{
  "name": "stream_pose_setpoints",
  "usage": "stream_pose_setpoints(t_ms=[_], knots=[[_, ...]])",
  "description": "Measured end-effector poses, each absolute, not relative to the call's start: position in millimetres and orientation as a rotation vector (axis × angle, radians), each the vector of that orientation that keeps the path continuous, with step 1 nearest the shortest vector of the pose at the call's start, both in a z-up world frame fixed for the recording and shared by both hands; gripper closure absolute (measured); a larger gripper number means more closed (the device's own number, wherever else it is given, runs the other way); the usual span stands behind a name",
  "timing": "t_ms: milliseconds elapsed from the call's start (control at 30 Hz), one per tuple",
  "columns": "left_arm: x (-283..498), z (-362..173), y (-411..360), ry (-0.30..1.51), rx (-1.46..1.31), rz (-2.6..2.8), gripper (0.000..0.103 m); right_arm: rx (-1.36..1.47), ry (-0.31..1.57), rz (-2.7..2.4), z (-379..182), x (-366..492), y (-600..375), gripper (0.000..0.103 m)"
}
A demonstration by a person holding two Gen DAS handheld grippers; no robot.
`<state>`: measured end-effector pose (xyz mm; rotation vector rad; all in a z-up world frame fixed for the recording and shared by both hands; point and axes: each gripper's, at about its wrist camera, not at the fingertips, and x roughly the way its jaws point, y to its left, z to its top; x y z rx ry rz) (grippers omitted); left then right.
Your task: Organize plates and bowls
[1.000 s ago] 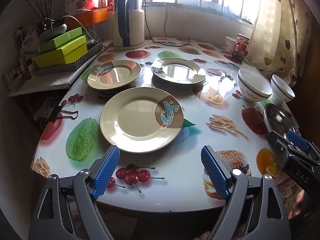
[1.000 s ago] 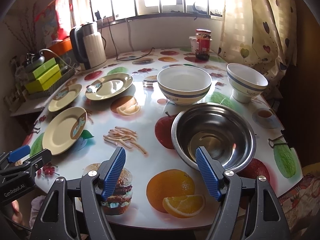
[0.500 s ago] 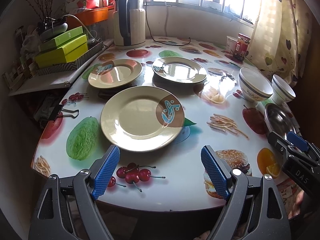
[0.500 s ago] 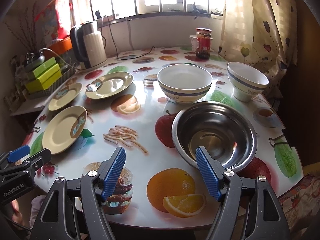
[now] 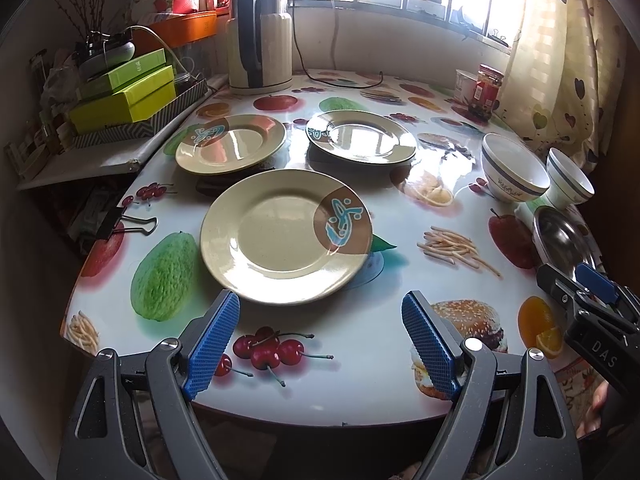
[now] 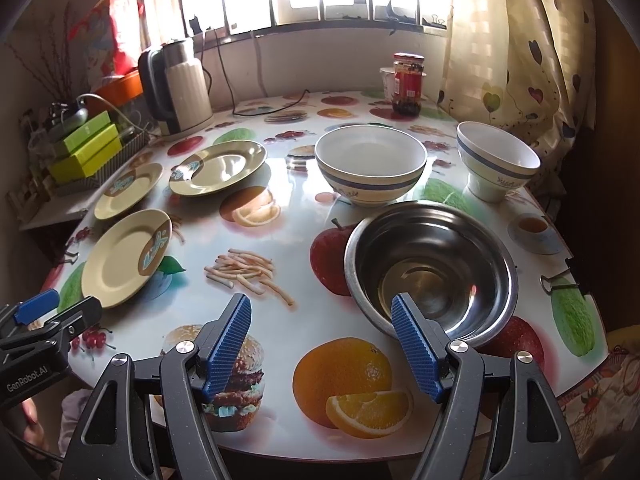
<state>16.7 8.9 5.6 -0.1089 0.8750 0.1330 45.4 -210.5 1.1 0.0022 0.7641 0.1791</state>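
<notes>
Plates: three [image 5: 286,236] [image 5: 231,143] [image 5: 361,136]
Bowls: three [image 6: 370,164] [image 6: 497,162] [image 6: 431,268]
My tools: left tool [image 5: 320,342], right tool [image 6: 321,344], both apart, empty
Change: left tool slightly nearer the plates

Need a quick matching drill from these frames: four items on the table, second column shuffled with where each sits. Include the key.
Items
1. shiny steel bowl
2. red-lidded glass jar
3. cream electric kettle
4. nearest beige plate with a blue fish mark

Places
A. far edge, by the heart-print curtain
B. directly ahead of the open left gripper
C. far left, next to the green boxes
D. directly ahead of the open right gripper

Pairs: 1-D, 2-A, 3-C, 4-B
</notes>
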Motion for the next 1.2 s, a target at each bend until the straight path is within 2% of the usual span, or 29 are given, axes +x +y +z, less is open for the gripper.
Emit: stream_pose_setpoints(t_ms=[333,600,867,1200], knots=[[23,6,13,0.872,-0.12,0.129,0.019,-0.021,0.741,0.208,6,47,-207,0.03],[44,18,49,0.86,-0.18,0.133,0.019,-0.068,0.692,0.274,28,72,-186,0.029],[66,26,106,0.87,-0.197,0.231,0.019,-0.158,0.671,0.42,51,117,-120,0.03],[89,28,174,0.864,-0.311,0.289,0.025,-0.157,0.729,0.6,60,173,-40,0.029]])
